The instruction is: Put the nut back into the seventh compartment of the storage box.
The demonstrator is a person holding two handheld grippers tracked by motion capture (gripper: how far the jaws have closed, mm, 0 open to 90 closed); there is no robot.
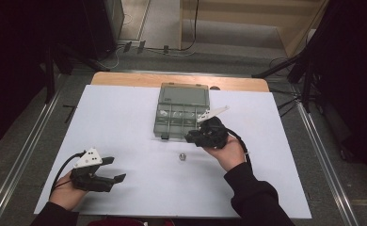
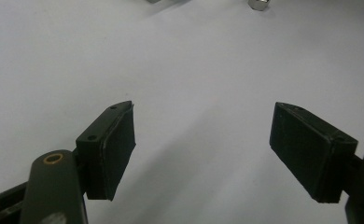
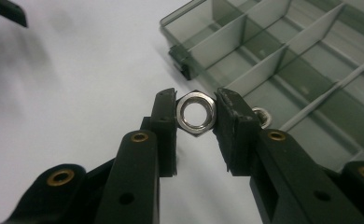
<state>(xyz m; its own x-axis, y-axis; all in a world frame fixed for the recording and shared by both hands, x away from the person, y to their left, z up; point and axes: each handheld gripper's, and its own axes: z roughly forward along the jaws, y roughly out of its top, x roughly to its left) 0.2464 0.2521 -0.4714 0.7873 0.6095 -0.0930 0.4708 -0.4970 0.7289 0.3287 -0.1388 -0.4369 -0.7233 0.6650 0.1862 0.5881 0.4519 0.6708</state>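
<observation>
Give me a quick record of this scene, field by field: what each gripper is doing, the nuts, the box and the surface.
right gripper: shut on a hex nut, beside the box's near edge
left gripper: open, nothing between the jaws, above the sheet
loose nut: lying on the sheet, near side of the box
box: clear, divided into compartments, lid open
nut in box: one, partly hidden behind a jaw
surface: white sheet

place: lab/studio | cues: black curtains (image 1: 12, 70); floor rails (image 1: 26, 146); cables (image 1: 191, 28); white table (image 1: 125, 141)
</observation>
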